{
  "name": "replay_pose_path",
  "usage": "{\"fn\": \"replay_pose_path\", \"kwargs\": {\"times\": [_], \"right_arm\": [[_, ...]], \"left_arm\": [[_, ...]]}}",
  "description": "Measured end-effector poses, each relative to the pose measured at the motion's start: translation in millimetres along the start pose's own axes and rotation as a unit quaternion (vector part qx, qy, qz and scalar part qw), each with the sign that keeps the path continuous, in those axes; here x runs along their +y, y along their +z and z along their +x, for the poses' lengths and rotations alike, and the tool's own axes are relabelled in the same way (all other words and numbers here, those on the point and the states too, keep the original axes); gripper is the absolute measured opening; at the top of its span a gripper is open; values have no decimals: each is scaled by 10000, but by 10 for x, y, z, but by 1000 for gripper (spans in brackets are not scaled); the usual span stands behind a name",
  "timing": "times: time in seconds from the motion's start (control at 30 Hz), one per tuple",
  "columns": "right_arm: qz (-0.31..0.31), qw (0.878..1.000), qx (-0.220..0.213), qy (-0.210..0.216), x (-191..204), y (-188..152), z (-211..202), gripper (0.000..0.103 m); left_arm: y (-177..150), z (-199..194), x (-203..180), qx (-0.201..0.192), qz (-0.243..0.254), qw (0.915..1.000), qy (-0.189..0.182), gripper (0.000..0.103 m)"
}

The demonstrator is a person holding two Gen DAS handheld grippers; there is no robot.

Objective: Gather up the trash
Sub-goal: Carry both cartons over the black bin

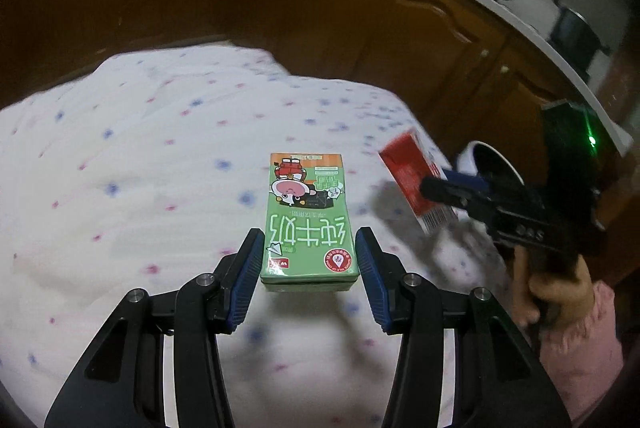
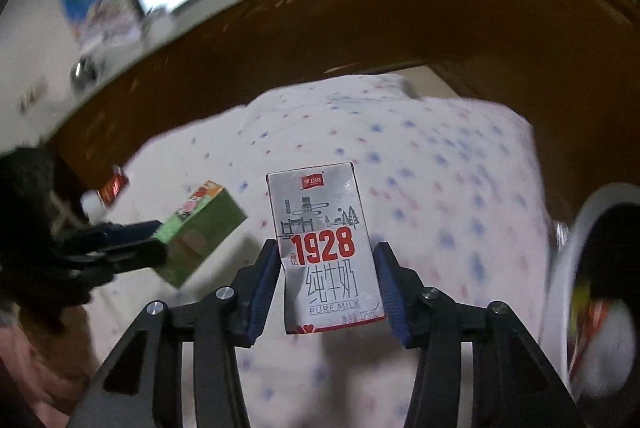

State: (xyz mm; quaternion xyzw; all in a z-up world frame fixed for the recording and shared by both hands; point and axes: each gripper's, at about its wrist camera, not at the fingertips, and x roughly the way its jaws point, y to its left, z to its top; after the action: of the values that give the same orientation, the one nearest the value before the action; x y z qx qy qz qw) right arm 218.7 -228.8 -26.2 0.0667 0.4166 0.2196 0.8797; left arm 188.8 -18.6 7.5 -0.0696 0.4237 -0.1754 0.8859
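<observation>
Right gripper grips the white milk carton lengthwise along its fingers, with the white bin close on its right — nearer than to the left gripper, which clamps the green milk carton above the dotted cloth.

Both tongs are up in the air, left tongs clamped on a green carton, right tongs squeezing a white milk carton, one hand gripping the handle.
</observation>
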Motion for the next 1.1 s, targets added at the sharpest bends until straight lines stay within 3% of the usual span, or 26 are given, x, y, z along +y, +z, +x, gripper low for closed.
{"fn": "replay_pose_path", "kwargs": {"times": [0.2,0.4,1.1], "right_arm": [[1003,9939,-396,-218,-230,-460,-486,48],[1517,9851,-710,-392,-368,-732,-825,48],[1910,9639,-1481,-1122,-693,-901,-1507,48]], "left_arm": [[-106,110,-453,136,384,9991,-140,47],[-226,176,-752,283,578,9976,-262,47],[-113,310,-1652,104,1359,9899,-392,47]]}}
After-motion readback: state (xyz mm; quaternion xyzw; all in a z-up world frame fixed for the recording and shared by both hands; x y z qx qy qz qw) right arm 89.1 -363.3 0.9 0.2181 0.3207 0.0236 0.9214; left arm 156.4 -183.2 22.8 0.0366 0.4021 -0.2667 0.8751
